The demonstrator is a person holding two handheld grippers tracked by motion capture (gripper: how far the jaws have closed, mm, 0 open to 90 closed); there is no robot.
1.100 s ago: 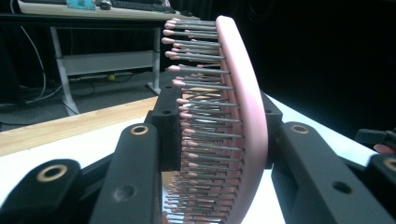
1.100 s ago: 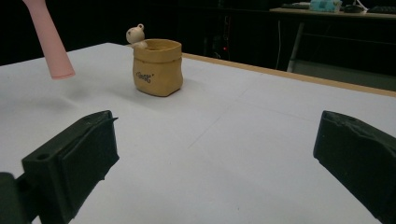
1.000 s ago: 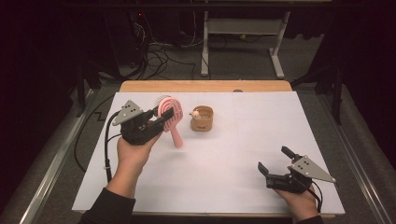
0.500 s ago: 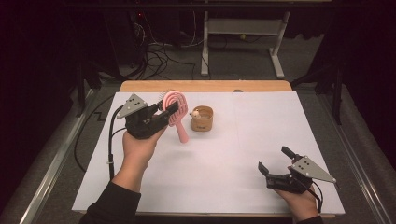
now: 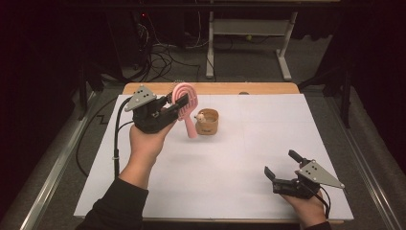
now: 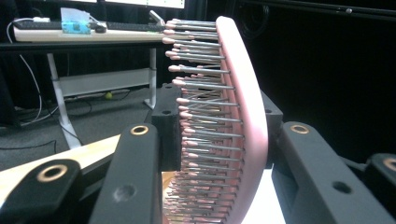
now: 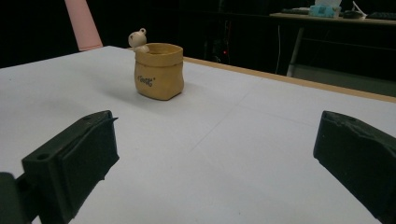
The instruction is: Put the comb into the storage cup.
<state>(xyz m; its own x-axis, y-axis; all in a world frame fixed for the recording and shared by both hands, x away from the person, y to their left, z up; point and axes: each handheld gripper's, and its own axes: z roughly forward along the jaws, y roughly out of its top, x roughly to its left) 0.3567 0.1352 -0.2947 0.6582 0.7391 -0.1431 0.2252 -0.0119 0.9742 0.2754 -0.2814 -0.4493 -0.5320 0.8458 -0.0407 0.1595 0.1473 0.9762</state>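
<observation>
The pink hairbrush (image 5: 185, 103) is off the table, pinched by its head between the jaws of the left gripper (image 5: 172, 106); its handle hangs down and points toward the table, ending just beside a small yellow pot (image 5: 208, 121). In the left gripper view the brush (image 6: 243, 121) stands edge-on between the two black jaws, which press on either side of its head, the metal bristles with pink tips facing left. The yellow pot stands upright on the table, a little cream figure (image 5: 199, 116) perched on its near rim; in the right gripper view the pot (image 7: 159, 72) shows dark lettering on its side.

The right gripper (image 5: 284, 171) rests low near the table's near right corner, well apart from the pot, with its jaws spread wide and nothing between them.

The table (image 5: 249, 158) is covered by a white sheet, with a wooden strip bare along the far edge. Behind it the room is dark: cables lie tangled on the grey floor, and a white-legged desk (image 5: 249, 33) stands at the back.
</observation>
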